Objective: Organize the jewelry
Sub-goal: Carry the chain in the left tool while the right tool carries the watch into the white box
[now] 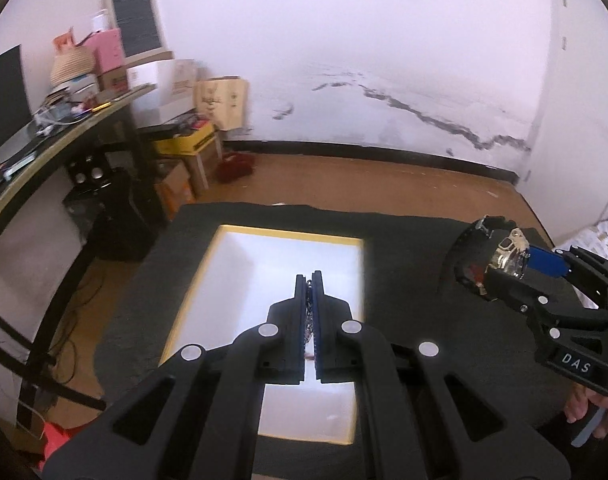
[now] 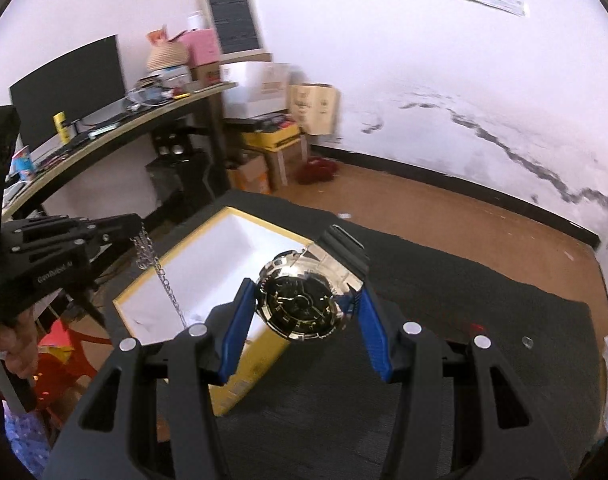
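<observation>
My left gripper (image 1: 310, 280) is shut on a silver chain (image 1: 309, 322) and hangs over the open white box (image 1: 240, 280) with a yellow rim. In the right wrist view the chain (image 2: 160, 272) dangles from the left gripper (image 2: 138, 226) down into the box (image 2: 220, 248). My right gripper (image 2: 304, 304) is shut on a black and silver wristwatch (image 2: 300, 300), held in the air just right of the box. The watch (image 1: 500, 256) and right gripper (image 1: 504, 266) also show at the right of the left wrist view.
The box sits on a black mat (image 1: 404, 248) on a low surface. A curved desk (image 1: 64, 136) with a monitor and clutter stands at the left, with cardboard boxes (image 1: 220, 100) by the wall. Brown floor (image 1: 384, 184) lies beyond the mat.
</observation>
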